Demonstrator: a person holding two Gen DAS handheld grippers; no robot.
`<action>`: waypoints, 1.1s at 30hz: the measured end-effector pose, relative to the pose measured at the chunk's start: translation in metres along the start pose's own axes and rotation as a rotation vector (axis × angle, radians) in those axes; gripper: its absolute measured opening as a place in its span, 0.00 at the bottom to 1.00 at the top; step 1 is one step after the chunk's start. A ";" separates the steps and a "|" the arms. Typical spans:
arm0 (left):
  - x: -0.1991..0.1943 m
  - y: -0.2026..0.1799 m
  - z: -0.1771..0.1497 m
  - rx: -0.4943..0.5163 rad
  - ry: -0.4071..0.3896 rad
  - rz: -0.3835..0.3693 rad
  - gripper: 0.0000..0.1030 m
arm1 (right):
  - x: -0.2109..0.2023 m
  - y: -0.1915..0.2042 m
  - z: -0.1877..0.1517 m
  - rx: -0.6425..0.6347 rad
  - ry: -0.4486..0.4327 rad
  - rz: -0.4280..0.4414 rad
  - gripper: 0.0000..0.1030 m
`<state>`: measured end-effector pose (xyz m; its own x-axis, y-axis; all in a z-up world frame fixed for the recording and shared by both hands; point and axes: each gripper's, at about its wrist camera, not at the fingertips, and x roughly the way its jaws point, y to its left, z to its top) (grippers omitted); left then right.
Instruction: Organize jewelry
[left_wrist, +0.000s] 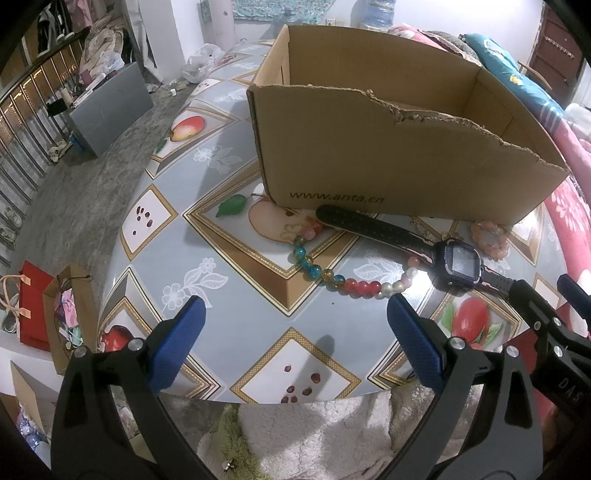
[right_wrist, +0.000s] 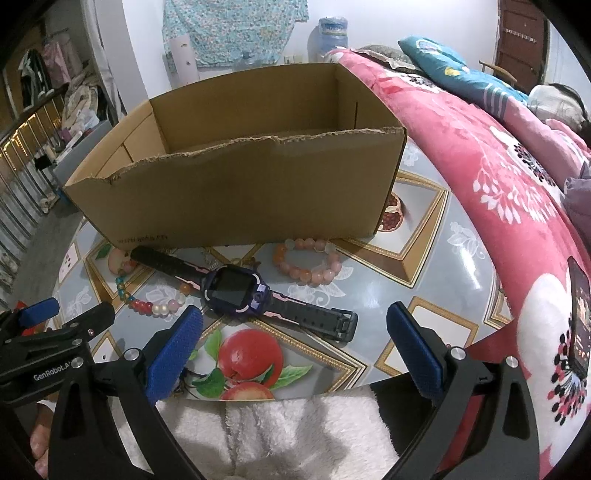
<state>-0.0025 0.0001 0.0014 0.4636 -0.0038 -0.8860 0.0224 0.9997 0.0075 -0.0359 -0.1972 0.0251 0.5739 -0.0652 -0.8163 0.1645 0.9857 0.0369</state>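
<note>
A dark purple smartwatch (left_wrist: 458, 258) (right_wrist: 236, 288) with a black strap lies flat on the fruit-print table (left_wrist: 236, 284) (right_wrist: 424, 291), in front of an open cardboard box (left_wrist: 369, 155) (right_wrist: 240, 192). A multicoloured bead bracelet (left_wrist: 332, 278) (right_wrist: 147, 304) lies partly under the strap. A pink bead bracelet (left_wrist: 489, 238) (right_wrist: 308, 260) rests near the box. My left gripper (left_wrist: 295, 314) (right_wrist: 70, 312) is open over the table's near edge, short of the beads. My right gripper (right_wrist: 295, 317) (left_wrist: 543, 288) is open, with the strap's buckle end just ahead of it.
A red floral blanket (right_wrist: 498, 192) covers a bed along the right, with a phone (right_wrist: 580, 317) lying on it. Paper bags (left_wrist: 48, 314) stand on the floor at the left. White fluffy fabric (right_wrist: 280, 435) lies below the table's near edge.
</note>
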 end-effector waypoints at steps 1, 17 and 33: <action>0.000 0.000 0.000 0.000 0.000 0.000 0.92 | 0.000 0.000 0.000 -0.001 -0.001 -0.001 0.94; 0.001 -0.002 0.000 -0.002 0.001 -0.001 0.92 | -0.004 0.003 0.003 -0.011 -0.017 -0.013 0.94; 0.001 -0.001 -0.001 -0.003 0.001 -0.003 0.92 | -0.003 0.004 0.003 -0.012 -0.017 -0.014 0.94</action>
<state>-0.0025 -0.0013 -0.0002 0.4629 -0.0068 -0.8864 0.0216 0.9998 0.0036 -0.0350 -0.1930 0.0295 0.5856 -0.0818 -0.8065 0.1633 0.9864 0.0185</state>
